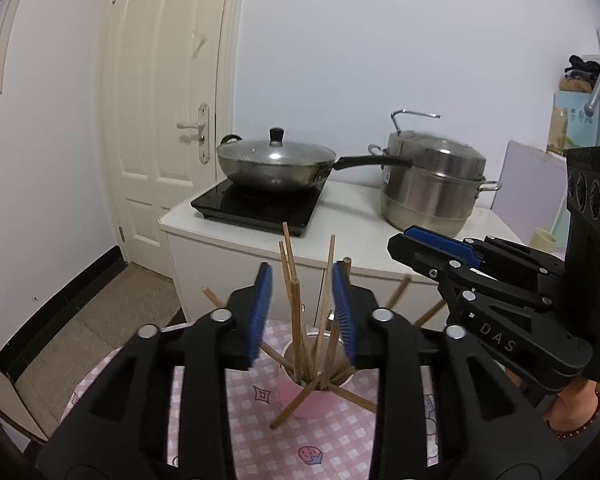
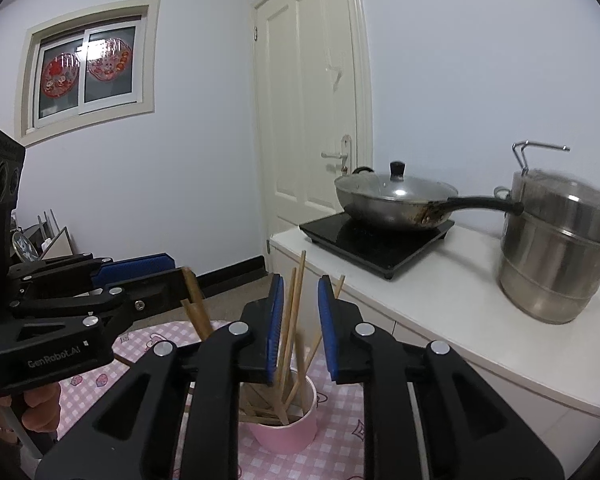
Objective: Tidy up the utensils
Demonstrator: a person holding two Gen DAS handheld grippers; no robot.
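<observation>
A pink cup [image 1: 314, 400] stands on a pink checked tablecloth [image 1: 256, 432] and holds several wooden chopsticks [image 1: 296, 320] that lean outward in all directions. My left gripper [image 1: 302, 312] is open above the cup, its blue pads either side of the sticks without clamping them. My right gripper [image 2: 298, 328] is open too, above the same cup [image 2: 286, 420], with chopsticks [image 2: 290, 320] standing between its pads. The right gripper also shows in the left wrist view [image 1: 440, 248], and the left gripper in the right wrist view [image 2: 140, 280].
A white counter [image 2: 440, 312] behind the table carries a black induction hob [image 2: 376, 240] with a lidded wok [image 2: 396, 200] and a steel steamer pot [image 2: 560, 248]. A white door [image 2: 308, 120] stands behind, a window [image 2: 88, 68] at left.
</observation>
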